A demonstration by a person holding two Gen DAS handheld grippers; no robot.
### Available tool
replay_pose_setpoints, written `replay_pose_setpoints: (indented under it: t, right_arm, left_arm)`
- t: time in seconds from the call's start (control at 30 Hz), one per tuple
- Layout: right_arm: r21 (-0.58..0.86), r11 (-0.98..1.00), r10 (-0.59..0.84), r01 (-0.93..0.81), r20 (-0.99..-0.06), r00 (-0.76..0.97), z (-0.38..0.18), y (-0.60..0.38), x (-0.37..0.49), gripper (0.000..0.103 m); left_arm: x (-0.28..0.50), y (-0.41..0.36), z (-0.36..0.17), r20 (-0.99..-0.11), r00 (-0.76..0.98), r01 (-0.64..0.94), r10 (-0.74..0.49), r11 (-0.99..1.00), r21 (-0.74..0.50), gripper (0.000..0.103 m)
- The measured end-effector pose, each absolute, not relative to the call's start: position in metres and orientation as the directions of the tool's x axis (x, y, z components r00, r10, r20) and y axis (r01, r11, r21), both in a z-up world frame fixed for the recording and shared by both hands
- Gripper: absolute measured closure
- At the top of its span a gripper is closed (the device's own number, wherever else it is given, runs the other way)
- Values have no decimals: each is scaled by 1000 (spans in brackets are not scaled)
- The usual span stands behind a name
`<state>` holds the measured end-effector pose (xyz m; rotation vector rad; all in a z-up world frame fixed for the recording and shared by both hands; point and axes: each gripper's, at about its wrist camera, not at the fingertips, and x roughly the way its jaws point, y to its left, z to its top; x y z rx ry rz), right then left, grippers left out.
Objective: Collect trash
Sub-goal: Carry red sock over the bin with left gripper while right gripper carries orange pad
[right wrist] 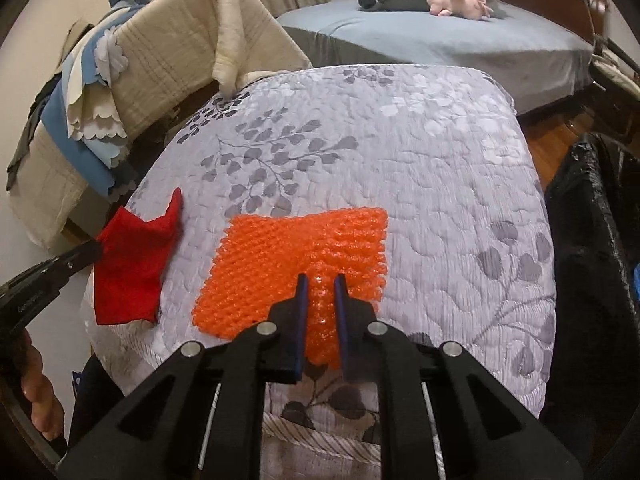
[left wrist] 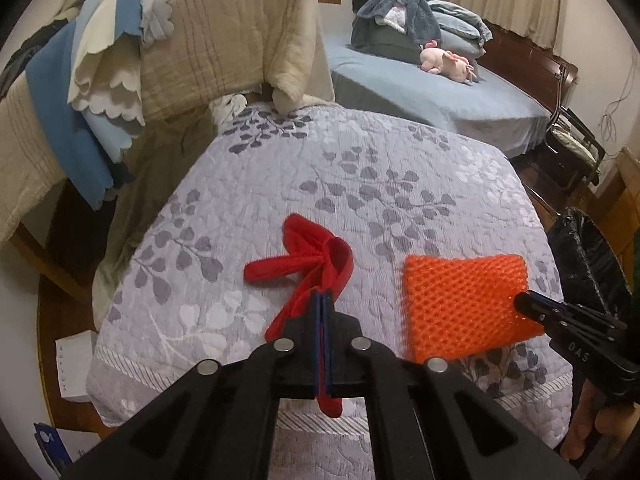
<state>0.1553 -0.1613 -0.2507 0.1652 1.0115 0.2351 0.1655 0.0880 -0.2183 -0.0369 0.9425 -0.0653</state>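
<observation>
Both pieces are gripped but not binned: left gripper (left wrist: 323, 300) pinches the red cloth (left wrist: 316, 256), right gripper (right wrist: 320, 286) clamps the orange mesh (right wrist: 288, 256) (black trash bag (right wrist: 592, 240) waits at three o'clock).

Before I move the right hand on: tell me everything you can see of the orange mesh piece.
The orange mesh piece is a roughly rectangular sheet of bright orange netted foam or plastic, glossy, with a regular honeycomb texture. It lies mostly flat on the grey leaf-print quilt, near the quilt's front edge. The right gripper is shut on its near edge, bunching a strip between the pads. The red cloth sits apart to its left, and the black bin bag stands to its right, off the bed.
</observation>
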Motion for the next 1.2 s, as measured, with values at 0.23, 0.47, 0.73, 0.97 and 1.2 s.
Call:
replay_pose_setpoints:
  t: [0.23,0.47,0.73,0.97,1.2]
  right_arm:
    - [252,960,278,-125,-786,552,-229,-168,155,92]
    - [240,961,275,-139,-752,598,-194,-176,155,92]
    - [218,969,243,-117,-748,618,-170,-203,149,92]
    - [208,976,199,-61,-747,634,-157,-246,138,92]
    - [193,981,144,1,-735,663,-143,-290,125,92]
  left_arm:
    - [161,80,-199,-785,614,60,-81,997,-56,102]
    - [160,63,-173,-760,643,84,-90,995,-47,102]
    - [158,29,-153,-753,650,106,-105,993,-47,102]
    - [152,-15,-141,-753,643,163,-144,985,-49,102]
    - [149,-63,-125,-739,646,232,-191,971,-48,102]
